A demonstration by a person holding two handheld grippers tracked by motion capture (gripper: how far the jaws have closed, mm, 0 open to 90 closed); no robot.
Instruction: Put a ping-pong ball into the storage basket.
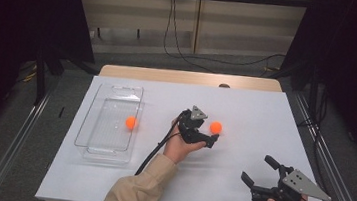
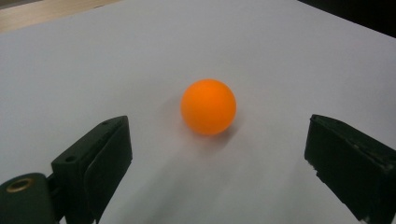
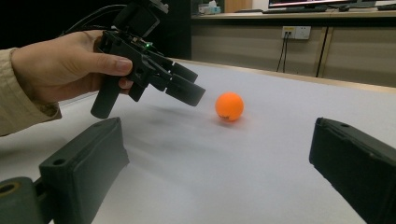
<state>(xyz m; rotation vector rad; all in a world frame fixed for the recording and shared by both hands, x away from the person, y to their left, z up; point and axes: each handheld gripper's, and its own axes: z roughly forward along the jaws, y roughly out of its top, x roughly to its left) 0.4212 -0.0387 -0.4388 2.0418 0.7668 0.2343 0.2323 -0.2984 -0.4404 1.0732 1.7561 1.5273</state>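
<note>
An orange ball (image 1: 216, 127) (image 2: 208, 106) (image 3: 229, 106) rests on the white sheet (image 1: 245, 112) near the table's middle. My left gripper (image 1: 209, 134) (image 2: 224, 158) (image 3: 184, 86) hovers just left of it, pointing at it. Its jaws are open, and the ball lies a little ahead of them, untouched. A second orange ball (image 1: 130, 122) sits inside the clear plastic tray (image 1: 89, 121) at the left. My right gripper (image 1: 258, 169) (image 3: 219, 163) is near the front right of the sheet. It stands open with nothing between its fingers and faces the first ball from a distance.
The white sheet covers most of the wooden table (image 1: 189, 77). Metal rails (image 1: 16, 144) run along both sides of the table, and cables (image 1: 181, 50) lie on the floor beyond its far edge. A cable (image 1: 153, 150) trails from my left gripper across the sheet.
</note>
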